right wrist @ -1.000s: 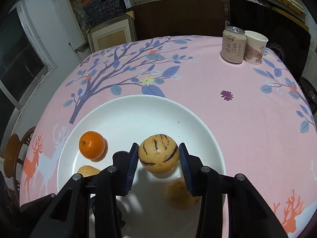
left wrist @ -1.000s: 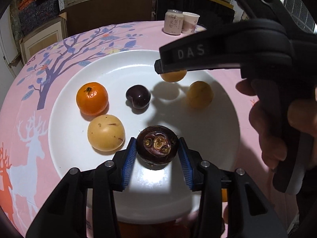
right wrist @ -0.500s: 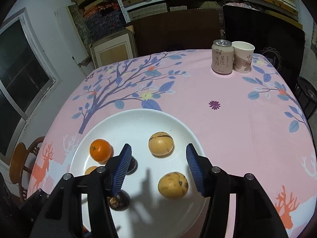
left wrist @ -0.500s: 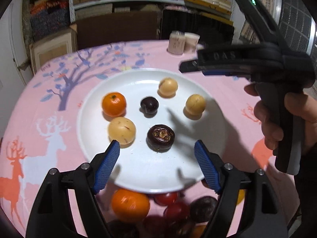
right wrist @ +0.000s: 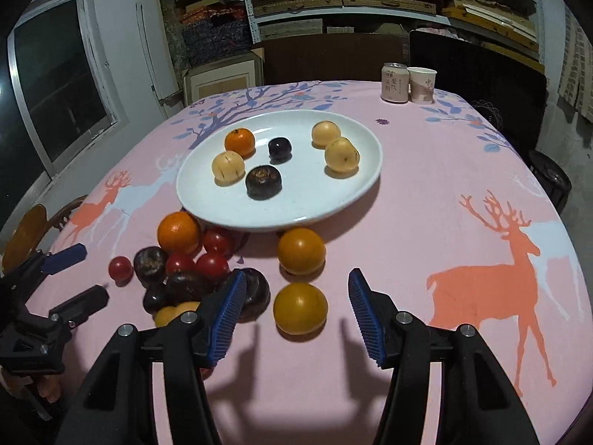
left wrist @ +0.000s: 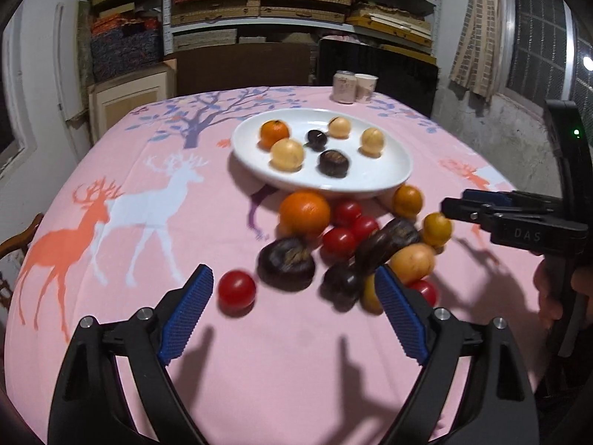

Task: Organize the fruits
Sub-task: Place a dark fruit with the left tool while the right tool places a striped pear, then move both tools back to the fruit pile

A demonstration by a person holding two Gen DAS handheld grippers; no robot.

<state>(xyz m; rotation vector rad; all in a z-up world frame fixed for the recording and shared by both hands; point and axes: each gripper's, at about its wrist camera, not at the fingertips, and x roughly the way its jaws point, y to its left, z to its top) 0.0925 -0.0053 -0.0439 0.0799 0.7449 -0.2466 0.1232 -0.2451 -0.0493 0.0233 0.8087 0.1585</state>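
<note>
**Both grippers empty over the loose fruit pile, six fruits on the plate**

I see the left gripper (left wrist: 292,319) low over the pink tabletop (left wrist: 155,170), its fingers (left wrist: 185,313) spread wide and opening, nothing pinched. A red cherry tomato (left wrist: 236,289) and a dark round fruit (left wrist: 286,262) lie ahead in the gap, untouched.

The right gripper (right wrist: 296,319) has its fingers (right wrist: 227,313) spread apart, not pinching. A yellow-orange fruit (right wrist: 300,308) sits on the cloth between and just ahead of the tips; contact not visible. A second orange fruit (right wrist: 301,251) lies just beyond it, near the plate rim.

The white plate (right wrist: 333,200) sits mid-tabletop and holds six fruits: a mandarin (right wrist: 239,142), a small dark plum (right wrist: 279,148), a dark flat fruit (right wrist: 263,181), a pale yellow fruit (right wrist: 228,167) at left and two more pale yellow ones (right wrist: 341,154) at right, those two touching.

The loose pile (right wrist: 185,270) lies on the cloth in front of the plate: a large orange (right wrist: 179,232), several red tomatoes, dark purple fruits, some yellow ones partly hidden behind my right fingers. Left view is motion-blurred here.

A can (right wrist: 394,82) and paper cup (right wrist: 421,85) stand side by side at the far edge.

A hand (left wrist: 552,293) on the right gripper's handle shows at the left view's edge.
</note>
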